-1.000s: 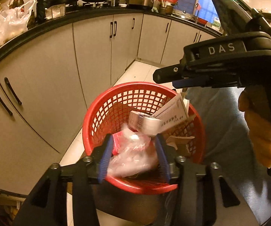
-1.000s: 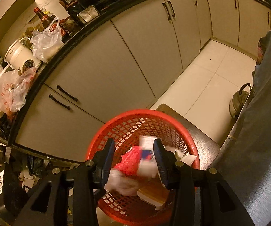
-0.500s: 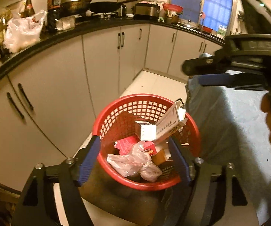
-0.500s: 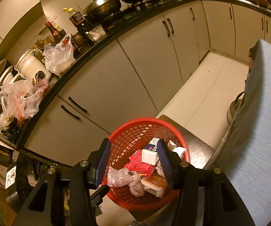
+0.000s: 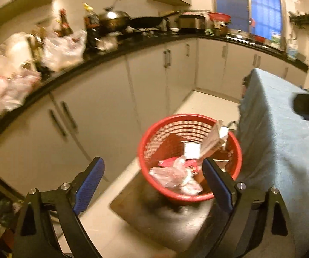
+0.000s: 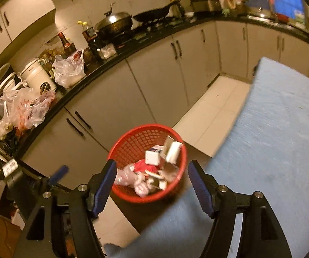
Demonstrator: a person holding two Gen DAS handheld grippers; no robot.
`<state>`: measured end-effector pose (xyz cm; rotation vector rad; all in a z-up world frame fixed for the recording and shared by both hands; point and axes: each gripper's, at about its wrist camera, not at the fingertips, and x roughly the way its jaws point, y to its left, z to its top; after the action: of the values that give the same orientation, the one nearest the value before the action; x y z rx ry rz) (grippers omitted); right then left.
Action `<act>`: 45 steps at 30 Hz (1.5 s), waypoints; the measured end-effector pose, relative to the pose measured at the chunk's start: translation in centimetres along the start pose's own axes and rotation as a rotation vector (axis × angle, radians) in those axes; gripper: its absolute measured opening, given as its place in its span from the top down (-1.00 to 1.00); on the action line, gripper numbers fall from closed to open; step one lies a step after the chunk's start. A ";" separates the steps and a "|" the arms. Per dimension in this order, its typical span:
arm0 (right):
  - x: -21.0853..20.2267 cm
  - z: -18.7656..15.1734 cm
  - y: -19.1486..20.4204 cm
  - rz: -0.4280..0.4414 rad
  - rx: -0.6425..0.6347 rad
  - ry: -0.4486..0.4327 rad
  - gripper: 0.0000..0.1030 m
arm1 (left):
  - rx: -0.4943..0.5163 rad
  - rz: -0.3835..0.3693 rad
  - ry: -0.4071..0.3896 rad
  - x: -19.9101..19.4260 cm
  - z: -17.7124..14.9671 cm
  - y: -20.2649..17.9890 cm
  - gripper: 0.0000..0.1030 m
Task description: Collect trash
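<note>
Looking through left wrist view: left gripper (image 5: 152, 185) low in frame, jaws spread wide and just been opening, no pad touching anything.
Basket, left view: red basket (image 5: 146, 139) sits right of centre on a dark mat (image 5: 154, 212), ahead of and below the jaws; right blue pad overlaps its near rim in the picture only.
Contents, left view: crumpled plastic bag (image 5: 176, 176) nearest the jaws, white carton (image 5: 191, 150) behind it, a flat box (image 5: 213, 139) leaning up toward the right rim.
Table, left view: blue-grey covered table (image 5: 283, 150) fills the right side, just beside the basket.
Right wrist view: right gripper (image 6: 152, 185) also spread and just been opening, nothing between the pads.
Basket, right view: red basket (image 6: 122, 146) at lower centre, framed between the fingers but lying beyond them.
Other tool, right view: part of the left gripper shows at lower left, nearer the cabinets (image 6: 115, 99).
Pose, judged: both tools tilt down toward the basket from above; neither is clearly nearer.
Task state, judged: trash lies inside the basket; further pieces are not in view.
</note>
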<state>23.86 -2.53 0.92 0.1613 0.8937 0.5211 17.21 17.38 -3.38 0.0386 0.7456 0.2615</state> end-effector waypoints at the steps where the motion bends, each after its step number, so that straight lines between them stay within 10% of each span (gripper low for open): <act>1: -0.7 -0.6 0.1 -0.013 -0.009 -0.015 -0.52 | 0.014 0.016 -0.003 -0.8 -0.2 -0.3 -0.87; 15: -12.2 -12.6 0.8 -0.193 -0.034 -0.216 -0.68 | 0.059 0.082 -0.099 -9.6 -5.7 -1.8 -0.87; 45: -13.8 -17.8 2.7 -0.253 -0.065 -0.218 -0.81 | 0.016 0.004 -0.144 -13.2 -9.0 0.1 -0.87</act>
<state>1.96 -8.45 0.39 0.0430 0.6718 0.2901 1.81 13.64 -1.25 0.0732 0.6048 0.2538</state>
